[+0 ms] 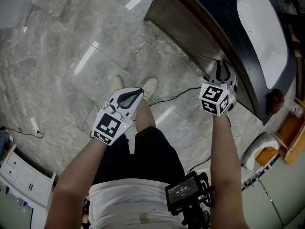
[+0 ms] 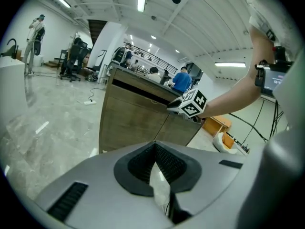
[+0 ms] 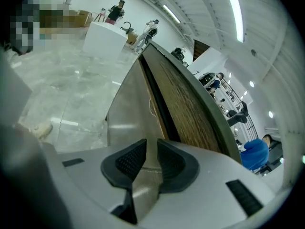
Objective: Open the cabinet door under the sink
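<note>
Head view: approach step. Right gripper (image 1: 220,67), jaws narrowly apart and empty, hangs near the door (image 2: 131,123); left gripper (image 1: 139,92) is closed, idle. Next it must catch the door's edge and pull.

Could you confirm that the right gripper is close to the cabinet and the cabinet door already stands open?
Not quite: the cabinet door is shut, as the left gripper view shows. The right gripper is indeed close to the cabinet.
</note>
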